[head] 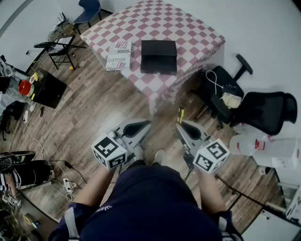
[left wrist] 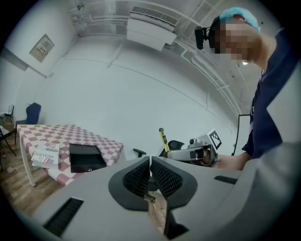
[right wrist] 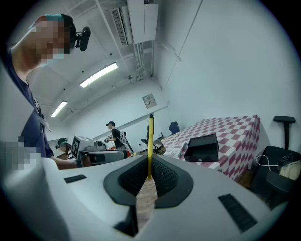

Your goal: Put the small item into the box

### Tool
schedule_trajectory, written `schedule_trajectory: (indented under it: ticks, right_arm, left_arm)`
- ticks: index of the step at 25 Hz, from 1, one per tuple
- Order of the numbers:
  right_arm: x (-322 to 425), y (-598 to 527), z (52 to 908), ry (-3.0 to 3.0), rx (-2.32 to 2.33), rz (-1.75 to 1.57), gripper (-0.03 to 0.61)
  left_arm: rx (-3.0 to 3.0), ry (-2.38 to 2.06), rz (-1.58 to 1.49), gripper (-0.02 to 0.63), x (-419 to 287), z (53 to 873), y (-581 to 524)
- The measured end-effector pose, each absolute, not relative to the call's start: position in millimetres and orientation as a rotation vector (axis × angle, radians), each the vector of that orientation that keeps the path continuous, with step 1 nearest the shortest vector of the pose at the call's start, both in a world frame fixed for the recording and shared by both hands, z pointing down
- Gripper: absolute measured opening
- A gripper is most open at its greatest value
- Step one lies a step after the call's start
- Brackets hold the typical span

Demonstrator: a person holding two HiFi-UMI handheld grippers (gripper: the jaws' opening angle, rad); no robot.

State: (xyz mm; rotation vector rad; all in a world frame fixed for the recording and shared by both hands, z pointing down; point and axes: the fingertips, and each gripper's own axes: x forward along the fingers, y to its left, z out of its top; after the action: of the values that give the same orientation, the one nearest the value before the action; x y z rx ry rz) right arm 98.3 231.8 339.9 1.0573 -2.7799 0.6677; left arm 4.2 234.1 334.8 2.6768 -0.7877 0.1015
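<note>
The right claw point(head: 181, 124), clamped on the slim yellow item point(right wrist: 150, 141) whose long axis runs out past its tips, faces the black box point(head: 158, 56) well ahead on the checkered surface point(head: 188, 28); the left claw point(head: 145, 124) is closed and empty.

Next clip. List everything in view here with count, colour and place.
table: one, red-and-white checked cloth, ahead
box: one, black, on the table
printed packs: two, white and red, on the table left of the box
office chairs: two, black, right of the table
side chair: one, blue, beyond the table
water jug: one, clear, far right
small item: one, yellow with black tip, clamped by the right gripper
left gripper: one, grey, fingers together, nothing between
right gripper: one, grey, fingers shut on the small item
</note>
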Motion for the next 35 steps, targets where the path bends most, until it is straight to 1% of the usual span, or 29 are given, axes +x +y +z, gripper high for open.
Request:
schedule_trajectory:
  ticks: [10, 24, 35]
  right_arm:
    - [120, 221, 346, -2.800, 1.066, 0.717, 0.037]
    - [187, 204, 360, -2.818, 1.074, 0.814, 0.037]
    - [186, 158, 373, -2.784, 1.072, 0.855, 0.037]
  left_arm:
    - [2.672, -0.808, 0.135, 0.041, 22, 339, 228]
    - [2.683, -0.833, 0.202, 0.041, 70, 344, 224]
    - [2.648, -0.848, 0.181, 0.041, 67, 358, 176]
